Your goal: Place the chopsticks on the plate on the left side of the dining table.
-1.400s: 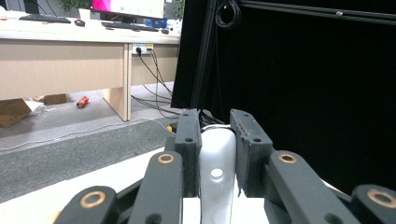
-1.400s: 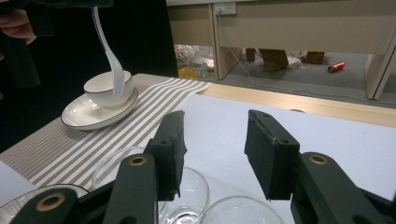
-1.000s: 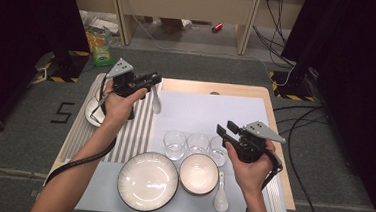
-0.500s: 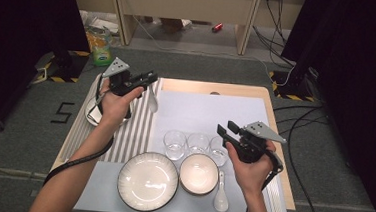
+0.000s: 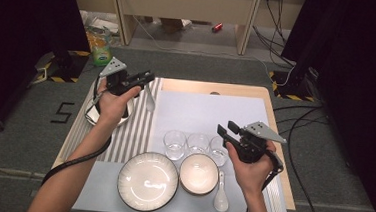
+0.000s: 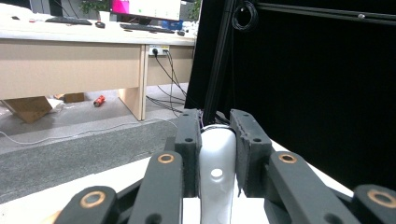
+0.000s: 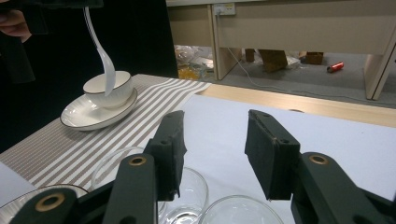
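**Spoon held above bowl, far left**

Left gripper [image 5: 145, 78] clamped on white spoon [image 5: 149, 101], hanging above small bowl [image 7: 108, 88] on plate [image 7: 86, 116], far left of table [image 5: 217, 88]. Right gripper [image 5: 228, 131] wide open, empty, beside three glasses [image 5: 175, 144], near right.
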`<state>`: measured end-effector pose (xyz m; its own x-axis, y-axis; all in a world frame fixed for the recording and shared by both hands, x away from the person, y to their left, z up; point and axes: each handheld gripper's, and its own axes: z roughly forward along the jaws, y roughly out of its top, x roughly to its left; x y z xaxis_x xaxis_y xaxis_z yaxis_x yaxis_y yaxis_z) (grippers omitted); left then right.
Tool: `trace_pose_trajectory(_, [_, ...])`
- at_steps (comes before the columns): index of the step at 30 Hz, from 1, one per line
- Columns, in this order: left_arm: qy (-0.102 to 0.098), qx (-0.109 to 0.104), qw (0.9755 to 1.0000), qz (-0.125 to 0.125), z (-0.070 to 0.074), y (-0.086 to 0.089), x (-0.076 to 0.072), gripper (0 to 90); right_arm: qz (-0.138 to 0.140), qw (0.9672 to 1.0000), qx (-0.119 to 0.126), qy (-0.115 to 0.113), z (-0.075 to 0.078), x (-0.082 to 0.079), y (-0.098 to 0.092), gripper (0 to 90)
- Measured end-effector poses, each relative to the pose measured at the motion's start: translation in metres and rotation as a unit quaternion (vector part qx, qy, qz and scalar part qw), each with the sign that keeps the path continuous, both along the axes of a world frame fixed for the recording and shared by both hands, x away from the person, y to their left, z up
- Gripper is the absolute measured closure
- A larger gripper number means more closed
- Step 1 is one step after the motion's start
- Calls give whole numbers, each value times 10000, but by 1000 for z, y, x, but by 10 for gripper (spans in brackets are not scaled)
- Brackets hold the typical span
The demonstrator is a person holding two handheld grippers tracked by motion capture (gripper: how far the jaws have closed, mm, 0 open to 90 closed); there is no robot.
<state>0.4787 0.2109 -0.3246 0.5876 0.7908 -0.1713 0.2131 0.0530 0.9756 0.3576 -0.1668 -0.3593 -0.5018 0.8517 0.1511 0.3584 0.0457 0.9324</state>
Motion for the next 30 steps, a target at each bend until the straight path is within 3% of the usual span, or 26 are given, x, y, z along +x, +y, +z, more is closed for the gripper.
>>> trace_pose_trajectory(30, [-34,66,9997,225,1,17,2,732,-3,10000,-60,-61,1,0,-1,570])
